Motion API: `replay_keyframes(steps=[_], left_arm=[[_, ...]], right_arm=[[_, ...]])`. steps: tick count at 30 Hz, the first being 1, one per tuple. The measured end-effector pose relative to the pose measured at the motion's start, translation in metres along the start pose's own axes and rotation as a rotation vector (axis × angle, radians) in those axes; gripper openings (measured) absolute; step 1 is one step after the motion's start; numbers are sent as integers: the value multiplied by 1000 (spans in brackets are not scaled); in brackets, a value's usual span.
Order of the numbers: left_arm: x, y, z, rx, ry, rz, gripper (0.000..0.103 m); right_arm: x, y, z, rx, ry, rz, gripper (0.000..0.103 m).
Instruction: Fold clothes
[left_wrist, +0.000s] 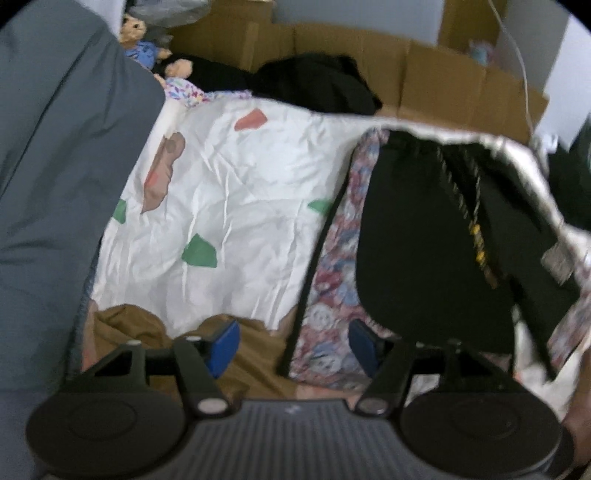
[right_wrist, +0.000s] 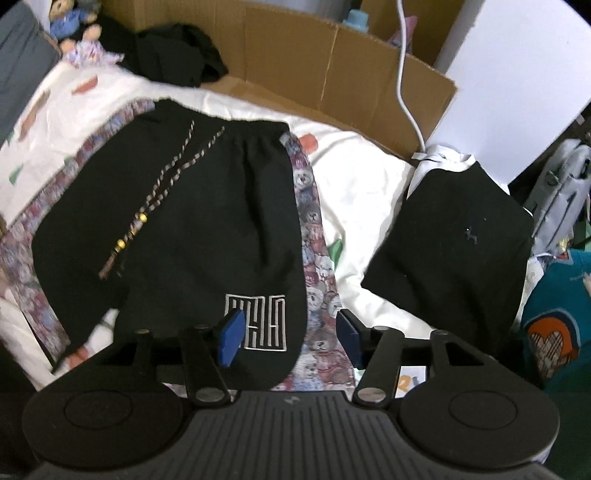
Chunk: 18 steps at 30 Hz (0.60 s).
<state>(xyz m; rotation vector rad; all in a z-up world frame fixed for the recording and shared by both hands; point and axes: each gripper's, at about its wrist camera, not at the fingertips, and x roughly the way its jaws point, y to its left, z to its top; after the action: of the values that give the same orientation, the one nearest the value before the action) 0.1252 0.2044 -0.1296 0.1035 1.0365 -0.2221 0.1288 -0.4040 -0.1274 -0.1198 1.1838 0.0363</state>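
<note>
The black shorts (right_wrist: 177, 221) lie flat on the white bed cover (right_wrist: 354, 184), folded lengthwise, waistband toward the far edge of the bed. Teddy-bear-print panels run down both sides; a twisted drawcord (right_wrist: 166, 184) trails across the front, and a white embroidered emblem (right_wrist: 258, 321) sits near the hem. The right gripper (right_wrist: 290, 338) hangs above the hem with its jaws apart, nothing between them. The left gripper (left_wrist: 291, 347) hangs over the near edge of the bed, jaws apart and empty, above a brown garment (left_wrist: 147, 328) beside the print panel. A folded black garment (right_wrist: 454, 243) rests near the right edge of the bed. A cardboard box (right_wrist: 332, 66) borders the far edge, with a crumpled black garment (right_wrist: 177, 51) and two soft toys (right_wrist: 81, 33) at the far left corner.
</note>
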Motion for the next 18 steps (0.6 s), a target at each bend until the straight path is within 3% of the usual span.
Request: replay_keyframes(steps=[4,7,9,12,18], left_arm=[[-10,-1,-7,4,-58,2,86],[-16,-1,-11,-18,-104,-72,100],[-20,-2,-11,-55,-132,-90,102],[-30,0,-14,-112,-201,-178,102],[-42,-1,-13,-134,-275,-226,103]], right_arm=[[-12,3,-6,73,-30,23,60],[-20,5,-12,145,-72,26,64],[-22,8,-16,185,-99,17,70],[-17,16,-23,200,-108,-8,74],[4,35,-36,205,-50,19,75]])
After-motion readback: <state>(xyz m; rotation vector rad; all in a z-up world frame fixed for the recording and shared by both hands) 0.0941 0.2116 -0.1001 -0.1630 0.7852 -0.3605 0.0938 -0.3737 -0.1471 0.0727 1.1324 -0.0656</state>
